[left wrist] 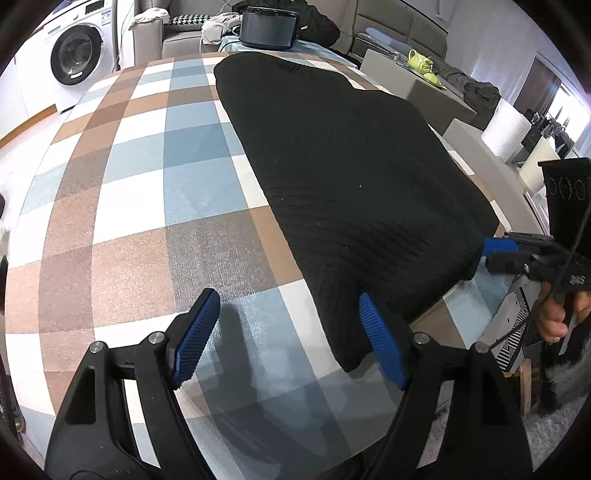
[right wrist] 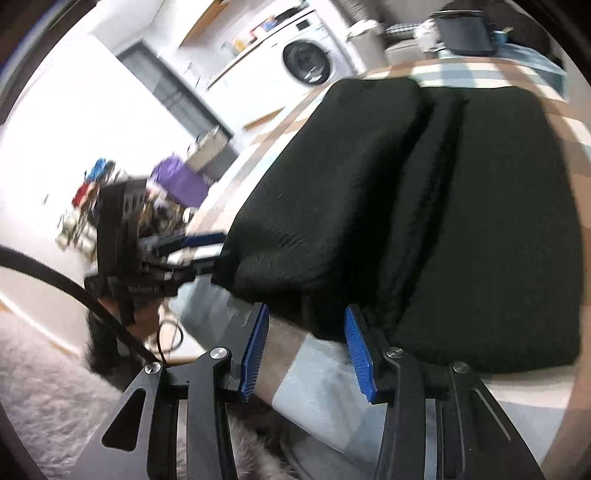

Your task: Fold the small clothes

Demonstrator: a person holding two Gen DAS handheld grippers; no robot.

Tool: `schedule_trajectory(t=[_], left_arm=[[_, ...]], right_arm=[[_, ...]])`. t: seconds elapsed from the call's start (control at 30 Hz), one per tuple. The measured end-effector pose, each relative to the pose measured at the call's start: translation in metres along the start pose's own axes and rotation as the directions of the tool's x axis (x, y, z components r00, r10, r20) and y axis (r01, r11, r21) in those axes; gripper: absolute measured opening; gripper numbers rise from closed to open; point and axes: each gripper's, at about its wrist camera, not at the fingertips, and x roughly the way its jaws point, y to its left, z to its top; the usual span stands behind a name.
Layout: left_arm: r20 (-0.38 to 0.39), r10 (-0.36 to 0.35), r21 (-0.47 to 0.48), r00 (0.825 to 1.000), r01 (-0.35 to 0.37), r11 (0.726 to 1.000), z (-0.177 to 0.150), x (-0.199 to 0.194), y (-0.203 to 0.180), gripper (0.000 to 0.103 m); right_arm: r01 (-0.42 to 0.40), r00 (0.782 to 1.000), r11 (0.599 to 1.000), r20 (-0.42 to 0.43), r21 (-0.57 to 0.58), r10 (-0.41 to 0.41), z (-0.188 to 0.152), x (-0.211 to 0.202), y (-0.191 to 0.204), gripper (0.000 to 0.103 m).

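A black knitted garment [left wrist: 354, 173] lies folded on the checked tablecloth [left wrist: 140, 206]. My left gripper [left wrist: 291, 332] is open; its right finger touches the garment's near corner, its left finger is over bare cloth. My right gripper [left wrist: 487, 253] shows at the garment's right corner. In the right wrist view the garment [right wrist: 424, 206] shows a lengthwise fold down the middle. My right gripper [right wrist: 304, 343] is open at the garment's near edge, with the hem between its fingers. My left gripper [right wrist: 212, 249] is at the garment's left corner.
A dark round pot [left wrist: 269, 27] stands at the table's far end. A washing machine [left wrist: 74, 55] is at the back left. A white paper roll [left wrist: 506, 129] and a green teapot [left wrist: 421, 61] sit on furniture to the right. A fluffy grey rug [right wrist: 48, 387] covers the floor.
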Motion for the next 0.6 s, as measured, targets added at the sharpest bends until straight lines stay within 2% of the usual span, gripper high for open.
schedule_trajectory(t=[0.1, 0.23, 0.33, 0.37, 0.43, 0.53, 0.6], left_arm=[[0.004, -0.003, -0.008, 1.0, 0.003, 1.0, 0.001, 0.0, 0.0, 0.076], [0.006, -0.01, -0.016, 1.0, 0.01, 1.0, 0.002, 0.001, 0.002, 0.076], [0.004, -0.013, -0.022, 1.0, 0.013, 1.0, 0.003, 0.002, 0.003, 0.076], [0.003, -0.011, -0.025, 1.0, 0.012, 1.0, 0.003, 0.003, 0.003, 0.076], [0.003, -0.016, -0.035, 1.0, 0.017, 0.999, 0.003, 0.003, 0.004, 0.076], [0.004, -0.012, -0.037, 1.0, 0.012, 0.999, 0.003, 0.003, 0.006, 0.076], [0.002, -0.02, -0.042, 1.0, 0.02, 0.999, 0.003, 0.003, 0.007, 0.077]], right_arm=[[0.051, 0.999, 0.999, 0.015, 0.019, -0.051, -0.007, -0.007, -0.011, 0.041], [0.095, 0.995, 0.994, 0.022, -0.056, -0.094, -0.009, -0.008, -0.004, 0.037], [0.127, 0.991, 0.983, -0.021, -0.132, -0.13, -0.004, 0.003, 0.0, 0.029], [0.145, 0.988, 0.977, -0.032, -0.158, -0.151, -0.005, 0.006, 0.0, 0.021], [0.172, 0.983, 0.959, -0.024, -0.226, -0.182, -0.005, 0.006, 0.004, 0.013], [0.121, 0.993, 0.967, 0.025, -0.224, -0.118, -0.003, -0.015, 0.006, 0.009], [0.123, 0.992, 0.974, 0.06, -0.19, -0.114, -0.004, -0.03, 0.0, 0.009]])
